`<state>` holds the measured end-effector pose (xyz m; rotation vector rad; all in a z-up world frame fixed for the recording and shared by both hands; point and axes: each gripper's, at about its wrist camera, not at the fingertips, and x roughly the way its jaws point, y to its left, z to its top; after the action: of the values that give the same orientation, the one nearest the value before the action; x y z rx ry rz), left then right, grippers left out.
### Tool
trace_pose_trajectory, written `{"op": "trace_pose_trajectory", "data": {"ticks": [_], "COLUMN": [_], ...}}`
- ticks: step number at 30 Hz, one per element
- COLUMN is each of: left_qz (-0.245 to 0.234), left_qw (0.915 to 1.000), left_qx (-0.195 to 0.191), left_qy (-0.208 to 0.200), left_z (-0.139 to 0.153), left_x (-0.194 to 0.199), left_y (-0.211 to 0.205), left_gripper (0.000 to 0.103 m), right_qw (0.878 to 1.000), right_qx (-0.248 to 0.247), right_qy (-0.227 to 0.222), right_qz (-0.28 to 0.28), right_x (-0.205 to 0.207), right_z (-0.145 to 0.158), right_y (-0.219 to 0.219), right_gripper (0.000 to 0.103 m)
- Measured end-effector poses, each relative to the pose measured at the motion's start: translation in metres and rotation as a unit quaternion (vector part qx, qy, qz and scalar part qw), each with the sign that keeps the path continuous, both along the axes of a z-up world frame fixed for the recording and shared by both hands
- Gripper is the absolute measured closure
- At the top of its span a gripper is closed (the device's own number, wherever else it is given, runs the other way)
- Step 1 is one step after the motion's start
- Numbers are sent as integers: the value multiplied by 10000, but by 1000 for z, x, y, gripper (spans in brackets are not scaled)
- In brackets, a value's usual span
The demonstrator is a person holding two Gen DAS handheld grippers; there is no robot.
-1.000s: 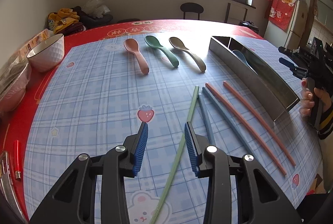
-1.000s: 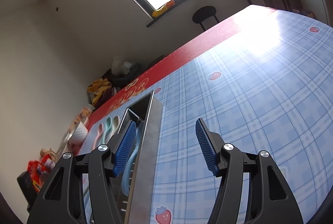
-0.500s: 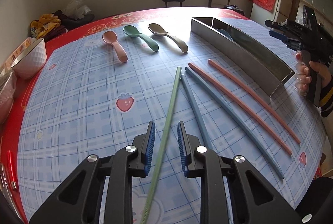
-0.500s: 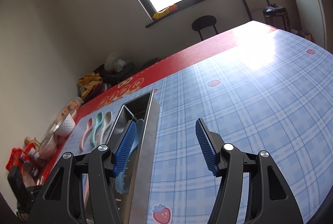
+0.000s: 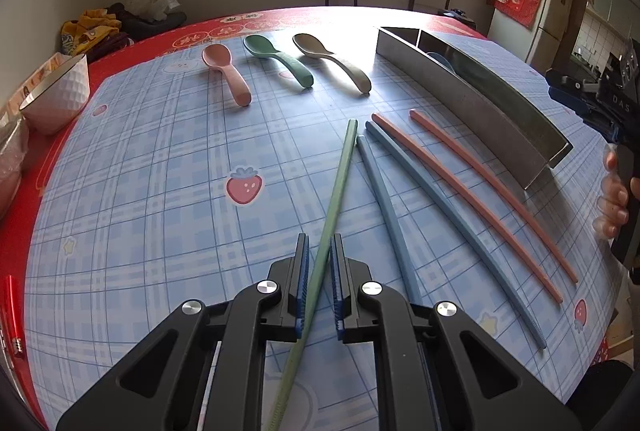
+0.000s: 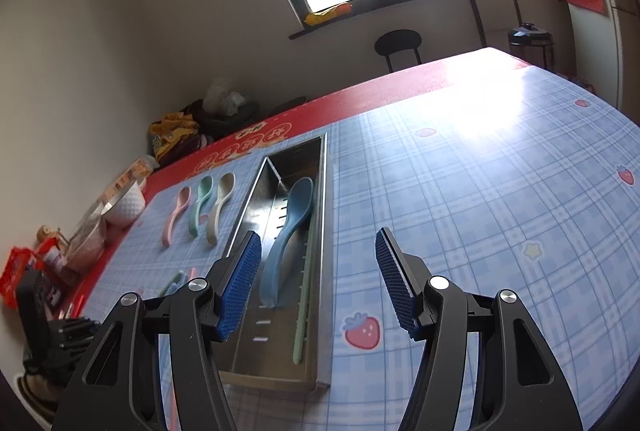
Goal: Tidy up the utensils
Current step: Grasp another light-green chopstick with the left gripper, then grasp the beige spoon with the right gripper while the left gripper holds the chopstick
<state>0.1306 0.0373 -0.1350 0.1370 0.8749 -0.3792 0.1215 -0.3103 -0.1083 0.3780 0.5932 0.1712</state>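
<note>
Left wrist view first: we've got our left gripper point(image 5: 319, 281) at the bottom centre, jaws just closed in on the green chopstick point(image 5: 337, 191), which runs between the pads diagonally toward the middle of the frame. It looks pinched, though there's a sliver of daylight by the right pad, so the grip may be thin. That's our worry: the stick crosses the pads at an angle, and it could swivel or slide out once lifted. Its far tip also sits right by a blue chopstick point(image 5: 384, 215), so a sloppy lift could nudge that one. The gripper points steeply down at the table point(image 5: 140, 191). Three spoons point(image 5: 298, 65) line up upper centre, and the metal tray point(image 5: 472, 99) sits upper right.

Right wrist view: our right gripper point(image 6: 318, 281) is spread wide, holding nothing, angled gently downward at the lower centre, over the tray's right wall. The tray already holds a blue spoon point(image 6: 286, 231) and a green chopstick. Swinging in carelessly, it could clip the tray.
</note>
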Motion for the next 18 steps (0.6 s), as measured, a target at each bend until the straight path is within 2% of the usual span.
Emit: {"op": "trace_pose_trajectory", "data": {"ticks": [6,11,14,18], "left_qz": [29,346,402,636], "left_qw": [10000,9993,9992,9971], "left_qx": [-76,128,-30,-394], "left_qy": [32,-68,-13,121], "left_z": [1,1,1,1], "left_x": [1,2,4,9], "left_y": [1,3,10,25], "left_gripper": [93,96,97,97], "right_qw": [9994,9969,9926,9843], "right_qx": [-163,-383,-519,-770], "right_qy": [40,241,401,815], "right_qz": [311,637,1026,1366], "right_x": [-1,25,51,94], "right_z": [14,32,42,44], "right_y": [31,62,91,133], "right_gripper": [45,46,51,62]}}
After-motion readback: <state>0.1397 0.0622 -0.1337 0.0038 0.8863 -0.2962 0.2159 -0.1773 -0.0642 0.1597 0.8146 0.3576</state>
